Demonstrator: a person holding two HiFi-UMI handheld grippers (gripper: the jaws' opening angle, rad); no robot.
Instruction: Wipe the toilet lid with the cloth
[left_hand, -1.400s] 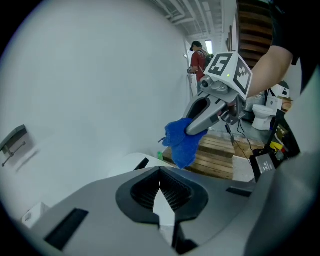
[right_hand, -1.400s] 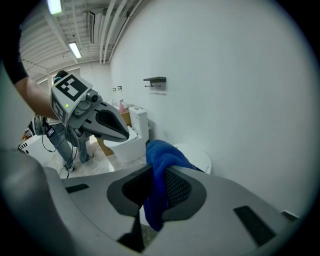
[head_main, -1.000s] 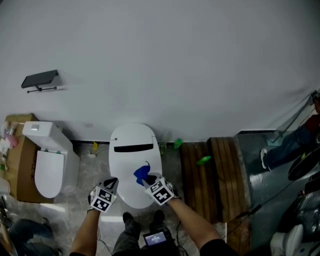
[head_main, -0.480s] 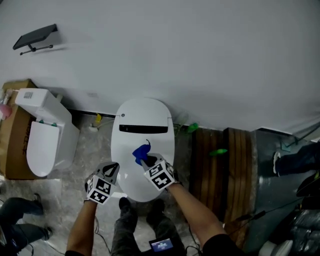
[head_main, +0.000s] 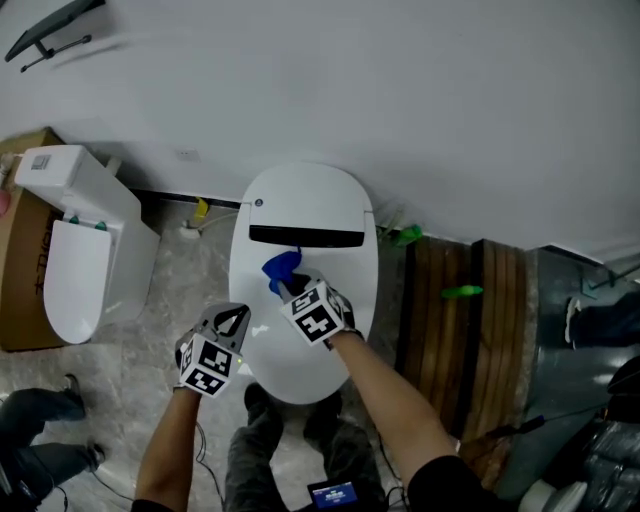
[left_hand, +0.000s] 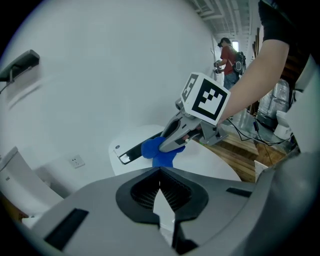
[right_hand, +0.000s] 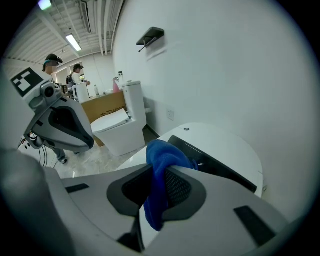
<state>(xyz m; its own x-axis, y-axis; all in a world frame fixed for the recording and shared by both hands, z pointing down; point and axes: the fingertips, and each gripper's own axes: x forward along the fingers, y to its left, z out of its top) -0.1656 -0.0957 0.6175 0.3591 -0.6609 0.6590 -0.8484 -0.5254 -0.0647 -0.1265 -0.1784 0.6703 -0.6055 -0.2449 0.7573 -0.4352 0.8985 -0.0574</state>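
Against a white wall (head_main: 420, 100) a toilet lid (head_main: 300, 365) lies shut. Above its rear, near the dark strip (head_main: 305, 236), the right claw (head_main: 287, 290) is clamped on a blue cloth (head_main: 281, 267). The left claw (head_main: 233, 320), pinched closed on nothing, hangs at the lid's left edge.

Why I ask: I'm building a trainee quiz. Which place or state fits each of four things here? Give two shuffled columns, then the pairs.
Things
1. blue cloth
2. left gripper
3. second toilet
4. black shelf

Places or states
A. on the wall, upper left
B. jaws shut, nothing between them
C. clamped in the jaws of the right gripper, over the toilet lid
D. on the floor beside a cardboard box

Pairs: 1-C, 2-B, 3-D, 4-A
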